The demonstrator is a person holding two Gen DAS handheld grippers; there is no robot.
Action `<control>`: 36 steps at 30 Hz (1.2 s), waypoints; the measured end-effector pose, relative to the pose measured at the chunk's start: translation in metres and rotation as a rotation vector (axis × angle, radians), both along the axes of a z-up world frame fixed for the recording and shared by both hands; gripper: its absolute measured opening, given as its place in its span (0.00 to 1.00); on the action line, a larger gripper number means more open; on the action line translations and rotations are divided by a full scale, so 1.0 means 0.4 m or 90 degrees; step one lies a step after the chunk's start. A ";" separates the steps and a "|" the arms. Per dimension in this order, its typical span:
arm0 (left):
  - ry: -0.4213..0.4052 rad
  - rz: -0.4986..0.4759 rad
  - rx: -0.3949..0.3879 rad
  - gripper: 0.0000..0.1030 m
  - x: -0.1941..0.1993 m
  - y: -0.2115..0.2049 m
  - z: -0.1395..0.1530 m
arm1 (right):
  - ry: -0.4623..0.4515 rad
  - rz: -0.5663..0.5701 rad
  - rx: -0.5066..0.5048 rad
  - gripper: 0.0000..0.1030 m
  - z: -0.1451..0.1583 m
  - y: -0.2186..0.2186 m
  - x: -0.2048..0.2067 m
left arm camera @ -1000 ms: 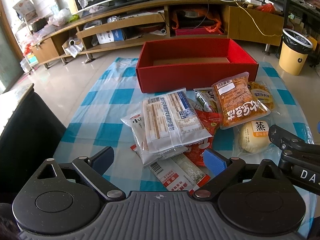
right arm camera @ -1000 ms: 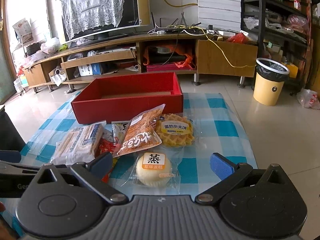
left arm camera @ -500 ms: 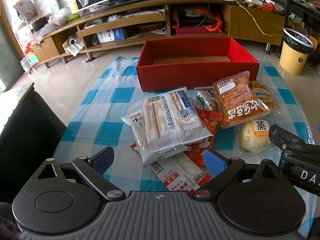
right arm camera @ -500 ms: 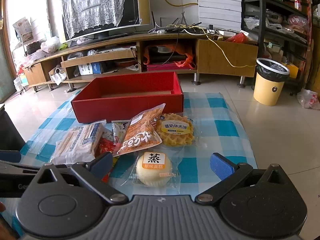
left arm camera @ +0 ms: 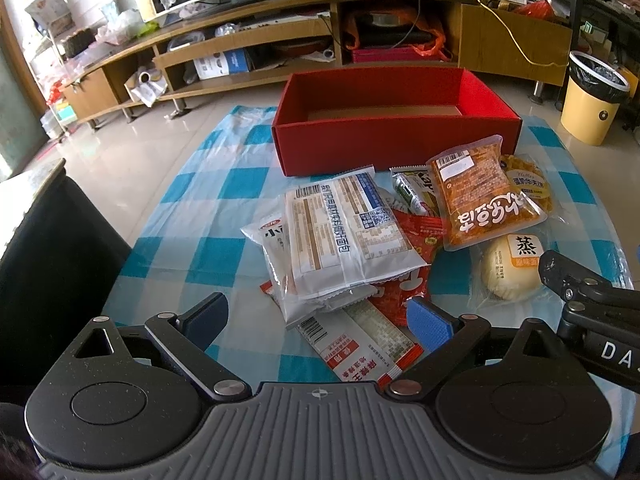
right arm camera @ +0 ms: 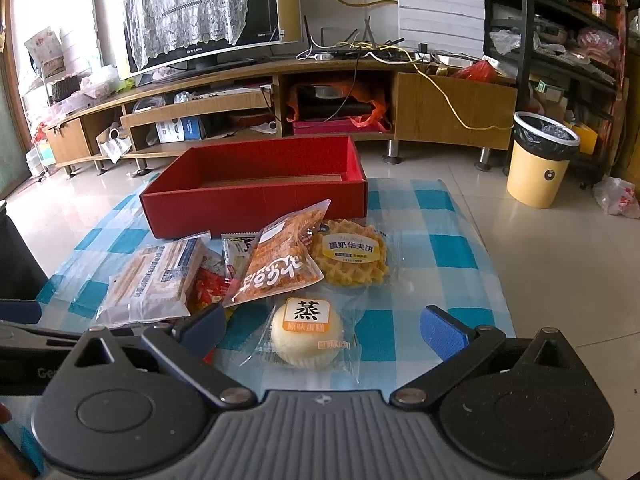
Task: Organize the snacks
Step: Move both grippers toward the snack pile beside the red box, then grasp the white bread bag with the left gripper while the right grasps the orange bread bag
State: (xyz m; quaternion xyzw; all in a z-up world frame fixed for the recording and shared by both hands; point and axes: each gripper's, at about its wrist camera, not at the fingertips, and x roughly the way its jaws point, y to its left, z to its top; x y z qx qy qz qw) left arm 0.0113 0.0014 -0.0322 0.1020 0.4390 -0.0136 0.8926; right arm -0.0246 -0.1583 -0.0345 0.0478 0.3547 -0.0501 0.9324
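Snacks in crinkly plastic packets look light and slippery; round white steamed cake [right arm camera: 307, 335] squashes easily, so pinch its wrapper edge. Left gripper [left arm camera: 318, 316] and right gripper [right arm camera: 323, 330] both gape wide, empty.

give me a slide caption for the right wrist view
Open right tongs over a wrapped round steamed bun, empty red cardboard box behind.

Daylight brightens a pale tiled floor [right arm camera: 540, 264]; a long wooden TV cabinet [right arm camera: 452, 108] lines the wall, a yellow bin [right arm camera: 538, 172] beside it.
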 end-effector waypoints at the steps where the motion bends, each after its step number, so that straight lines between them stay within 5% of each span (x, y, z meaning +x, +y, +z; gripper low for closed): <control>1: 0.000 -0.001 0.000 0.95 0.001 0.000 0.000 | 0.001 0.000 -0.001 0.98 0.000 0.000 0.001; 9: 0.028 0.005 -0.025 0.96 0.025 0.019 -0.018 | 0.016 0.023 0.003 0.98 -0.005 0.008 0.019; 18: 0.083 0.048 -0.116 0.99 0.126 0.056 -0.015 | 0.002 0.067 -0.005 0.98 0.040 -0.010 0.096; 23: 0.128 0.069 -0.099 1.00 0.207 0.040 -0.041 | 0.030 0.053 0.014 0.98 0.035 -0.052 0.176; 30: 0.194 0.124 -0.134 1.00 0.299 0.050 -0.100 | 0.067 0.066 0.039 0.98 0.007 -0.076 0.267; 36: 0.187 0.123 -0.119 1.00 0.339 0.024 -0.118 | 0.076 0.068 0.058 0.98 0.001 -0.084 0.317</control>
